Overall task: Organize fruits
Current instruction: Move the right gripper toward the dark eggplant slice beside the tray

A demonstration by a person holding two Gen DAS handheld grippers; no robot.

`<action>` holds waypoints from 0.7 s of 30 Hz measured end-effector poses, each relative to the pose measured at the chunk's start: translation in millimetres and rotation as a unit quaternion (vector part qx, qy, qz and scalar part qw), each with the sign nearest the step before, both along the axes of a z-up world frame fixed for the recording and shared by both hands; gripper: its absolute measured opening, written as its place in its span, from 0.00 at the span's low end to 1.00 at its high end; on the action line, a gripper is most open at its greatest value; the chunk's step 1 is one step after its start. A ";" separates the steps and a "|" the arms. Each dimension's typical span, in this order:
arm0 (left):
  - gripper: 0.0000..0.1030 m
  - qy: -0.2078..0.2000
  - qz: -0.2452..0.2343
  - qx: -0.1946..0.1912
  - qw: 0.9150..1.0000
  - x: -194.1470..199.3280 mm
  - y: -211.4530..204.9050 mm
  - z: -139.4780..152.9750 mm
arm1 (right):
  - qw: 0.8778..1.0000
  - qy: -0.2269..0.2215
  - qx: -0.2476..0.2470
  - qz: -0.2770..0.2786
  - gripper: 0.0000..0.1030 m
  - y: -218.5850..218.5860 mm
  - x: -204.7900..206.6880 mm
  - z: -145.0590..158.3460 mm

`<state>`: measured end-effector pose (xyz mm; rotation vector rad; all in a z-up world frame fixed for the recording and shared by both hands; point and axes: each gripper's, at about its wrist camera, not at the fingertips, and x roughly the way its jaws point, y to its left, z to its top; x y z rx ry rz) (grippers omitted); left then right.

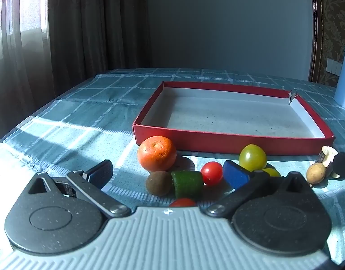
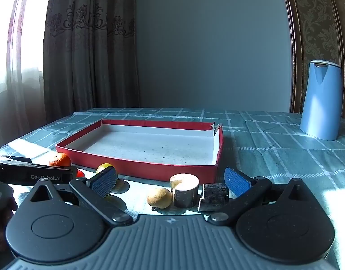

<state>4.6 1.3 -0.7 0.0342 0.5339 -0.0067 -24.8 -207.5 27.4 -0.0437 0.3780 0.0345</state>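
Observation:
A shallow red box (image 1: 228, 140) with a white inside stands on the checked cloth; it also shows in the right wrist view (image 2: 150, 168). In front of it lie an orange (image 1: 156, 153), a brown kiwi (image 1: 159, 182), a green cucumber piece (image 1: 187, 184), a red tomato (image 1: 211, 172), a green tomato (image 1: 252, 157) and a tan fruit (image 1: 315, 172). My left gripper (image 1: 168, 175) is open, low over the kiwi and cucumber piece. My right gripper (image 2: 170, 181) is open around a tan fruit (image 2: 159, 197), a pale cut cylinder (image 2: 184, 190) and a dark chunk (image 2: 214, 196).
A blue jug (image 2: 321, 101) stands at the back right of the table. Curtains hang at the left behind the table edge. The left gripper's body (image 2: 35, 175) reaches in at the left of the right wrist view. Another red tomato (image 1: 182, 202) lies just under the left gripper.

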 end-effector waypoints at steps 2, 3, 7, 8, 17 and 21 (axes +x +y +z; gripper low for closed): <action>1.00 -0.003 -0.002 0.001 1.000 -1.5 -1.7 0.0 | 1.000 0.002 0.000 -0.001 1.00 0.2 0.6 -0.1; 1.00 -0.002 -0.002 0.001 1.000 -0.5 -1.7 -0.1 | 1.000 0.002 0.000 -0.001 1.00 0.3 0.6 -0.2; 1.00 -0.002 -0.003 0.001 1.000 -3.2 1.6 1.0 | 1.000 0.002 0.001 -0.002 1.00 0.0 0.8 -0.7; 1.00 -0.002 -0.003 0.001 1.000 -2.5 2.4 0.8 | 1.000 0.002 0.001 -0.003 1.00 -0.3 0.8 -0.8; 1.00 -0.004 -0.001 -0.002 1.000 -4.7 0.6 0.6 | 1.000 -0.001 0.003 -0.003 1.00 -1.5 0.5 -1.4; 1.00 -0.003 -0.002 -0.003 1.000 -4.8 0.4 0.6 | 1.000 0.003 0.027 0.004 1.00 -8.5 -1.3 0.2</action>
